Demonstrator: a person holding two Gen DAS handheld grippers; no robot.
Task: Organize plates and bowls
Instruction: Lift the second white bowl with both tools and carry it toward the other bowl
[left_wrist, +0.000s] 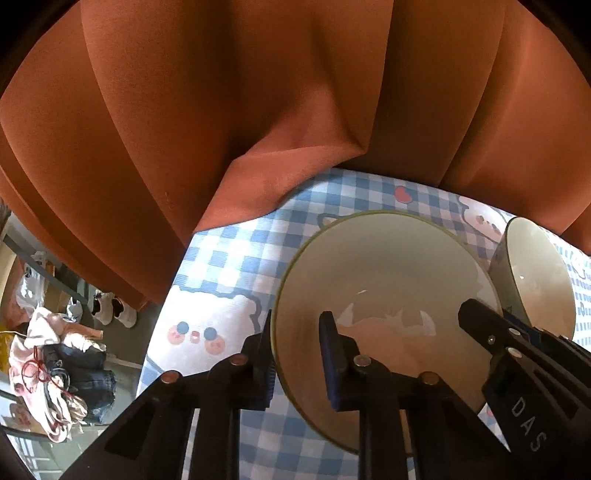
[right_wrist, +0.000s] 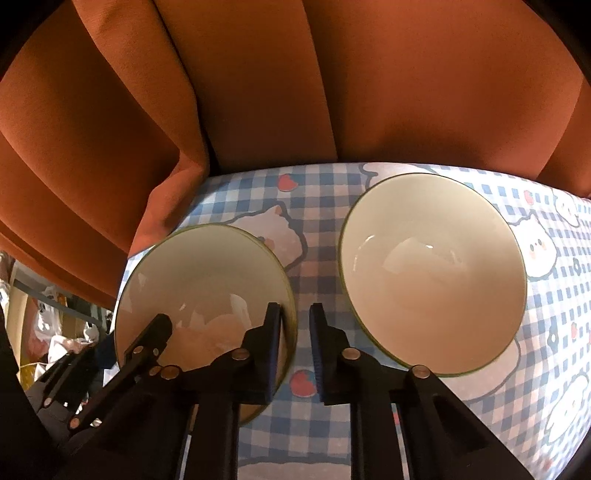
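Left claw (left_wrist: 295, 354) straddles plate (left_wrist: 384, 280) rim, not visibly clamped | right claw (right_wrist: 295, 341) narrow, empty, between plate and bowl (right_wrist: 432, 273) on worktop (right_wrist: 317, 236) | pinch rim squarely, lift level.

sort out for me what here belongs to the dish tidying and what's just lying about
Belongs to the job:
- shallow cream ceramic bowl with green rim, left claw straddling its rim
- deeper cream ceramic bowl with green rim
- right claw, open between the two bowls

Just lying about:
- blue checked tablecloth with cartoon prints
- orange curtain
- heap of clothes
- white shoes
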